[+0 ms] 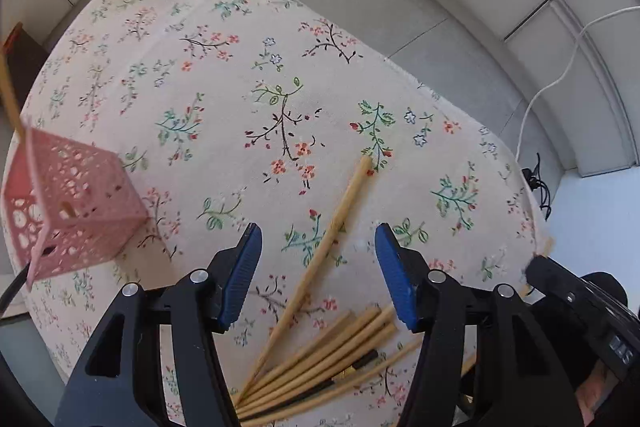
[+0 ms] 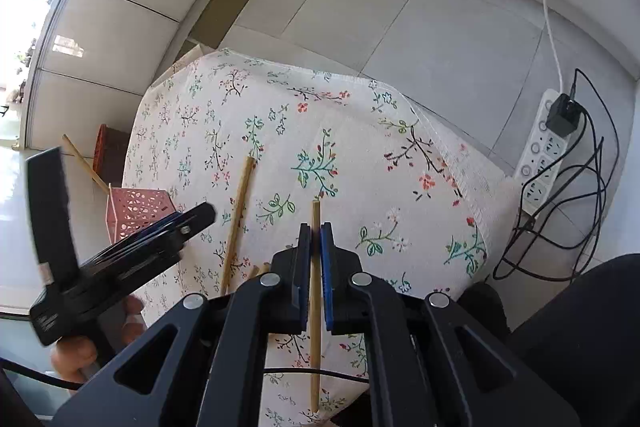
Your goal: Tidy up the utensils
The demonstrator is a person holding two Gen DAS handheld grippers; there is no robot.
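My left gripper is open and empty, hovering over a single bamboo chopstick on the floral tablecloth. A pile of several bamboo chopsticks lies just behind its fingers. A pink perforated holder stands at the left with one chopstick sticking out. My right gripper is shut on a bamboo chopstick, held above the table. In the right wrist view the left gripper, the single chopstick and the pink holder show at the left.
The table's right edge drops to a tiled floor. A white power strip with black cables lies on the floor at the right. A brown box stands beyond the table's left edge.
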